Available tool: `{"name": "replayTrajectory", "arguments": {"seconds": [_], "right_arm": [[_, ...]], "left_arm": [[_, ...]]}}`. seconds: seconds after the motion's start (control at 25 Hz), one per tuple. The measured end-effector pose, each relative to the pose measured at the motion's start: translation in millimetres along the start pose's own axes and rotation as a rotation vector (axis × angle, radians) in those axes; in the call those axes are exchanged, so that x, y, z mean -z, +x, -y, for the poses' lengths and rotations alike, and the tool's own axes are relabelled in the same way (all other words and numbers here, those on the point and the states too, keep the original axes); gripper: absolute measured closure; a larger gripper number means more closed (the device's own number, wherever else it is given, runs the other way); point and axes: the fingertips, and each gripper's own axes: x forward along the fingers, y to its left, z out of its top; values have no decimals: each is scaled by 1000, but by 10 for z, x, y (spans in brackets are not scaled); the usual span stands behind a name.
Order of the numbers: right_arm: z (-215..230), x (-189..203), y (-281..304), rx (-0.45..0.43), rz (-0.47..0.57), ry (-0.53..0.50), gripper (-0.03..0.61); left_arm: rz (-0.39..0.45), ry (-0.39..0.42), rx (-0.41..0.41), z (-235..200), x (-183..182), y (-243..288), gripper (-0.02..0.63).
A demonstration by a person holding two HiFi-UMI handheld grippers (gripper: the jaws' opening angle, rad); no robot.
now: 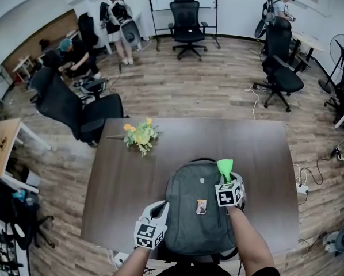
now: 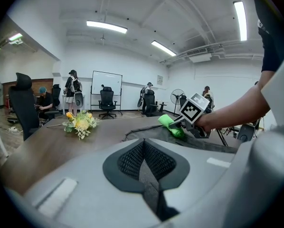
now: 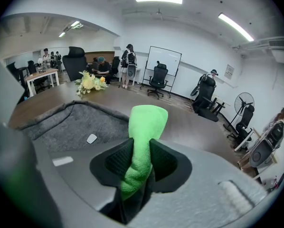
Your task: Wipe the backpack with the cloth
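Both jaws of my right gripper (image 1: 226, 176) clamp a fuzzy green cloth (image 1: 225, 167) over the rounded, felt-grey backpack (image 1: 189, 223), which lies flat on the dark wood table (image 1: 120, 177). Beside the backpack's left edge, my left gripper (image 1: 159, 209) is closed and empty.

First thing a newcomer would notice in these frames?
The bright green cloth, pinched in the right gripper, stands out over the far end of the grey backpack on the dark table. Yellow flowers lie beyond it to the left; the left gripper, shut and empty, sits by the backpack's left side.

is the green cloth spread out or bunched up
Bunched up: the cloth is squeezed into a narrow roll in the right gripper, not spread.
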Motion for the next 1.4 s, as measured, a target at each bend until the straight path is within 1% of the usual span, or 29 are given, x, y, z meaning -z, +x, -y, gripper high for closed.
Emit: {"name": "replayTrajectory", "arguments": {"seconds": [0.12,0.24,0.36,0.48,0.68,0.84,0.96,1.04,1.16,1.4], "right_arm": [[-22,-61,-81,-9,27,1,471],[-134,-166,-198,-29,65,-7,471],[-348,-283,-308,-82,108,4,472],[-636,-330,-370,-146,128,12,471],[-1084,-266,-415,-235,92,-13,471],[-1414,-185,-438,-308,74,30,471],[-1643,-195,-435,-366,78,72,471],[-1811,-232,-444,-407,79,82,471],[-2063,-281,-443,-448,77,62,471],[-2373,-243,-409,-488,53,13,471]], "left_arm": [[6,17,5,51,-19,6,594],[17,12,-2,54,-41,-11,594],[12,4,-10,25,-31,-35,594],[10,-4,-14,1,-10,-71,594],[10,-29,-33,-24,21,-117,594],[-3,-50,-47,-63,99,-191,594],[-16,-55,-56,-111,143,-232,594],[-16,-58,-66,-152,157,-256,594],[-10,-61,-84,-226,147,-298,594],[-14,-66,-100,-290,165,-357,594]]}}
